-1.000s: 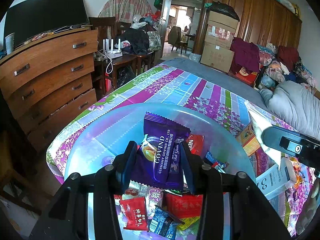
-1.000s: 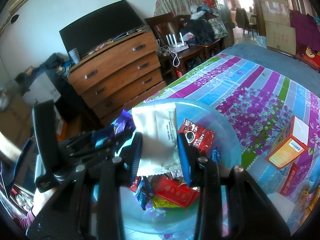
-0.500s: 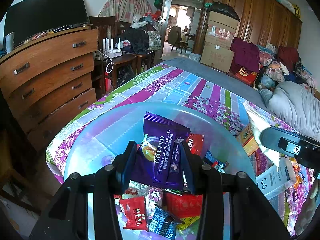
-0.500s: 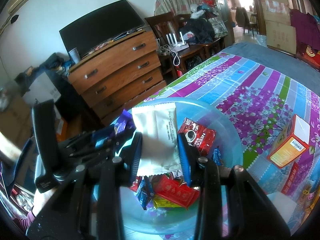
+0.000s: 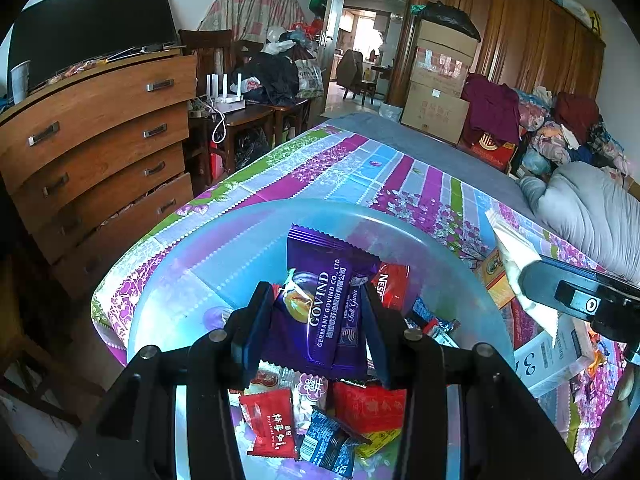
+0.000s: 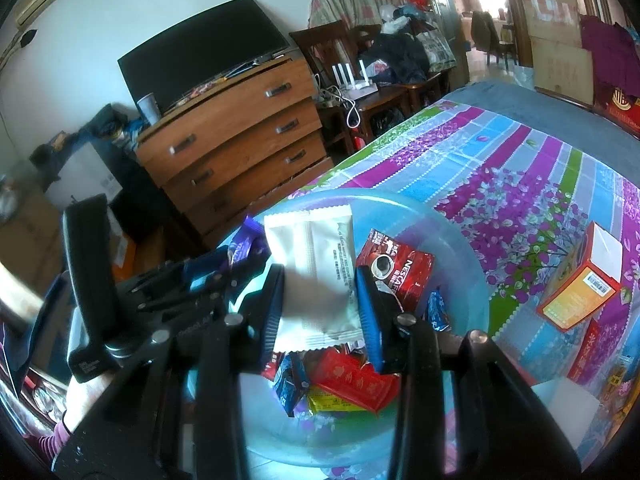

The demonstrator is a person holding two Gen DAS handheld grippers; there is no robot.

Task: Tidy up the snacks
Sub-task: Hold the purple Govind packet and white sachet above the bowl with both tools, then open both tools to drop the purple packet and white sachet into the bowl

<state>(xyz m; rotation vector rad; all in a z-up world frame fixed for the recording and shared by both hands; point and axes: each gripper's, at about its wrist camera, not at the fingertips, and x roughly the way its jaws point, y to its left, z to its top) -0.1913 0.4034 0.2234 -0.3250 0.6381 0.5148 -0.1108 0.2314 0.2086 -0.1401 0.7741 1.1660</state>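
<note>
My left gripper (image 5: 316,320) is shut on a purple snack packet (image 5: 324,312) and holds it over a pale blue plastic bowl (image 5: 208,248). Beside it, my right gripper (image 6: 320,300) is shut on a white snack packet (image 6: 316,264) above the same bowl (image 6: 464,264). Several small wrapped snacks lie in the bowl, among them a red coffee sachet (image 6: 400,268) and red and blue packets (image 5: 268,420). In the left wrist view the right gripper's body and the white packet (image 5: 516,256) show at the right edge. The left gripper's body (image 6: 96,292), with a hand under it, shows at the left of the right wrist view.
The bowl stands on a bed with a striped floral cover (image 6: 520,168). An orange and white box (image 6: 580,284) and more packets lie to the bowl's right. A wooden chest of drawers (image 5: 92,152) with a TV stands left of the bed. A grey pillow (image 5: 588,216) lies far right.
</note>
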